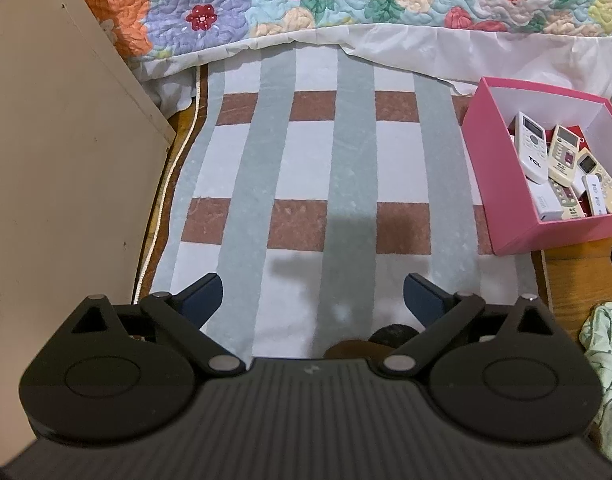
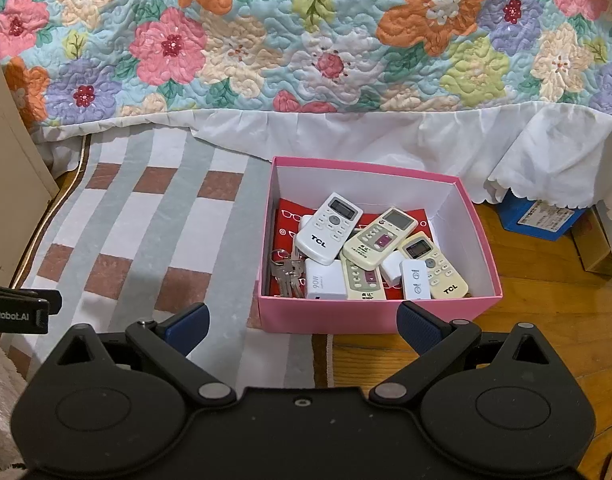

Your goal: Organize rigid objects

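Note:
A pink box (image 2: 370,316) stands on the rug's right edge, also in the left wrist view (image 1: 546,236). In it lie a white TCL remote (image 2: 328,228), cream remotes (image 2: 380,238), a white 90W charger (image 2: 325,280), a small white device (image 2: 415,280) and a bunch of keys (image 2: 284,272) on a red cloth. My right gripper (image 2: 302,326) is open and empty, just in front of the box. My left gripper (image 1: 312,298) is open and empty over the bare rug, left of the box.
A checked rug (image 1: 306,184) lies on a wooden floor (image 2: 546,320). A bed with a floral quilt (image 2: 306,40) and white skirt runs along the back. A beige cabinet (image 1: 58,184) stands at left. A blue box (image 2: 538,216) sits under the bed. Green cloth (image 1: 606,360) lies at right.

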`<act>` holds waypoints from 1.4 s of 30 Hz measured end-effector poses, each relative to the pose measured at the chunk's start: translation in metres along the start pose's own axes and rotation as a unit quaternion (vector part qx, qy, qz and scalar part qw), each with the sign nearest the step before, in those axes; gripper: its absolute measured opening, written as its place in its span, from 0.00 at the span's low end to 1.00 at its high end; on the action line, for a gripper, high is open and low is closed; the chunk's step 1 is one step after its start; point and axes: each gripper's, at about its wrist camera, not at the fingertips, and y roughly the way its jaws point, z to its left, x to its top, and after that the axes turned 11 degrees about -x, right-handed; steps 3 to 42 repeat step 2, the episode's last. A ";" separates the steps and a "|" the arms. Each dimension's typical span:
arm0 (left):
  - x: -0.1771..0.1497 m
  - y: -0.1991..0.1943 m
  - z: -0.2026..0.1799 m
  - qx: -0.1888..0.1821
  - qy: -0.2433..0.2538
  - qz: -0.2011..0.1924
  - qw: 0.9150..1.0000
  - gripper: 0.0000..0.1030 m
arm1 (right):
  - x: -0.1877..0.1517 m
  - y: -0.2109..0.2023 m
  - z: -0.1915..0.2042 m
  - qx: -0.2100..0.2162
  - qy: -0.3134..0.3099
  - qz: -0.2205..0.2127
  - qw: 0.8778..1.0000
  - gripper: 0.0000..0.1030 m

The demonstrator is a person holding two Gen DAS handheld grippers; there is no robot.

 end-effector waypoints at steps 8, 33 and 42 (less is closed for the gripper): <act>0.000 0.002 0.001 -0.001 -0.005 0.004 1.000 0.96 | 0.000 0.000 0.000 0.000 0.000 0.000 1.000 0.99; 0.000 0.002 0.001 -0.001 -0.005 0.004 1.000 0.96 | 0.000 0.000 0.000 0.000 0.000 0.000 1.000 0.99; 0.000 0.002 0.001 -0.001 -0.005 0.004 1.000 0.96 | 0.000 0.000 0.000 0.000 0.000 0.000 1.000 0.99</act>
